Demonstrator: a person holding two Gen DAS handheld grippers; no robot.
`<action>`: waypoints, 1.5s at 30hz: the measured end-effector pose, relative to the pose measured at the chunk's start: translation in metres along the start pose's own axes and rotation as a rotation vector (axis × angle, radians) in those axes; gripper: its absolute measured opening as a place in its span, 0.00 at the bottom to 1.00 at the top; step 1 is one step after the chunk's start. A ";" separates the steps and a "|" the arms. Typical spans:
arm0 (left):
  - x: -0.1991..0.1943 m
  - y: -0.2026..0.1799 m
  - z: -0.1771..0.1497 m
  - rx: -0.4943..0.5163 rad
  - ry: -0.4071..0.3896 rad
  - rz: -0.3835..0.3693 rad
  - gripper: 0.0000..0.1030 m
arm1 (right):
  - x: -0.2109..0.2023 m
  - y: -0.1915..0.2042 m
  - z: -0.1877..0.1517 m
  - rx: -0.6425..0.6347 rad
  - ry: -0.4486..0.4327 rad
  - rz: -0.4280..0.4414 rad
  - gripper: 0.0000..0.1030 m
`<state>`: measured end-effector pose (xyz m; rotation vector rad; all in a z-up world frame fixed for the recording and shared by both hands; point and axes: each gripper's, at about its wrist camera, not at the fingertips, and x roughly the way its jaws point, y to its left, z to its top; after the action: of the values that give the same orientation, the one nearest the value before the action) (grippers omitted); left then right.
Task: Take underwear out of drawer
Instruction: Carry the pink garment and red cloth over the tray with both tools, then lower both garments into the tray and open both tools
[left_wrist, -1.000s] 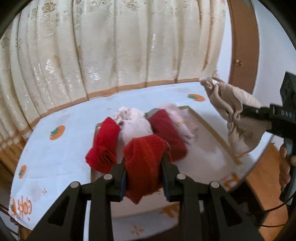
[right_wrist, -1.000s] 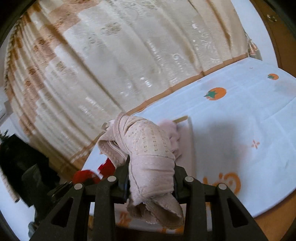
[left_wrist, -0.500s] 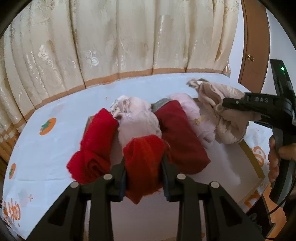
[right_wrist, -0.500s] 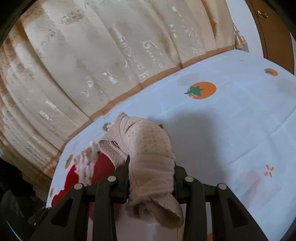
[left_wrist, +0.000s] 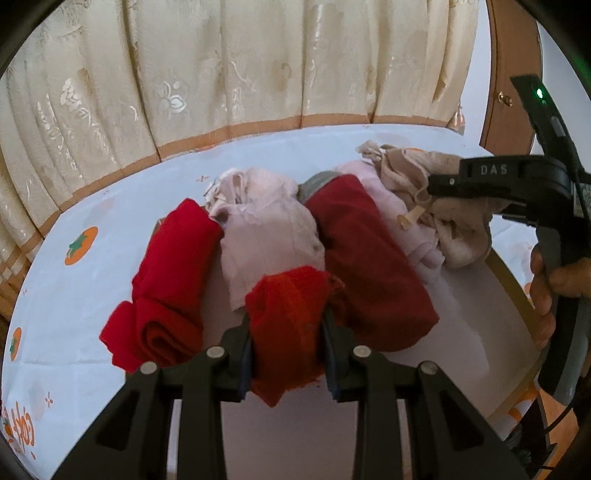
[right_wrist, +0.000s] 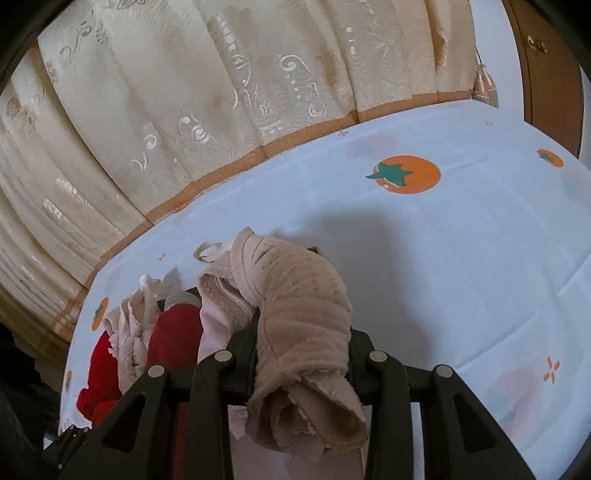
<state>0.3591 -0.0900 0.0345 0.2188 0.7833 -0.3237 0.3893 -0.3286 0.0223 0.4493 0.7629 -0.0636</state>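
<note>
I have one rolled piece in each claw. The left claw (left_wrist: 288, 332), low in the middle of the left wrist view, is clamped on a red roll (left_wrist: 290, 321), with both pads pressing its sides. The right claw (right_wrist: 301, 350) is clamped on a beige padded piece (right_wrist: 303, 314) that hangs down through the fingers; in the left view the same claw shows at the right edge, with the person's hand (left_wrist: 546, 291) on its handle.

The rest of the underwear lies in the drawer (left_wrist: 506, 273), a shallow tray with a wooden rim and a pale bottom, which sits on the surface (right_wrist: 461, 240) covered by a white cloth with orange fruit prints. In the centre of the left view I see a bright red roll (left_wrist: 166, 280), a pale pink piece (left_wrist: 266, 232) and a dark red roll (left_wrist: 365, 258) side by side.

I judge that the step in hand is carrying two pieces out of the drawer. Both pieces appear to be above or at the drawer, but with the fisheye I cannot tell if they are fully clear of the others. The next move calls for bringing each piece past the rim to a free part of the cloth and opening the claws there, without dragging a neighbour roll.
</note>
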 end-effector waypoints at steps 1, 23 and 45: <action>0.001 0.000 -0.001 -0.003 0.002 -0.001 0.28 | 0.001 0.001 0.000 -0.008 -0.001 -0.006 0.36; 0.006 -0.004 -0.005 0.035 -0.002 0.186 0.71 | 0.006 0.013 -0.013 -0.059 0.099 0.095 0.66; -0.078 -0.002 -0.015 0.051 -0.116 0.198 0.99 | -0.121 0.016 -0.024 -0.003 -0.097 0.337 0.73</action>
<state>0.2971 -0.0711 0.0805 0.3203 0.6337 -0.1679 0.2895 -0.3164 0.0951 0.5628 0.5841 0.2289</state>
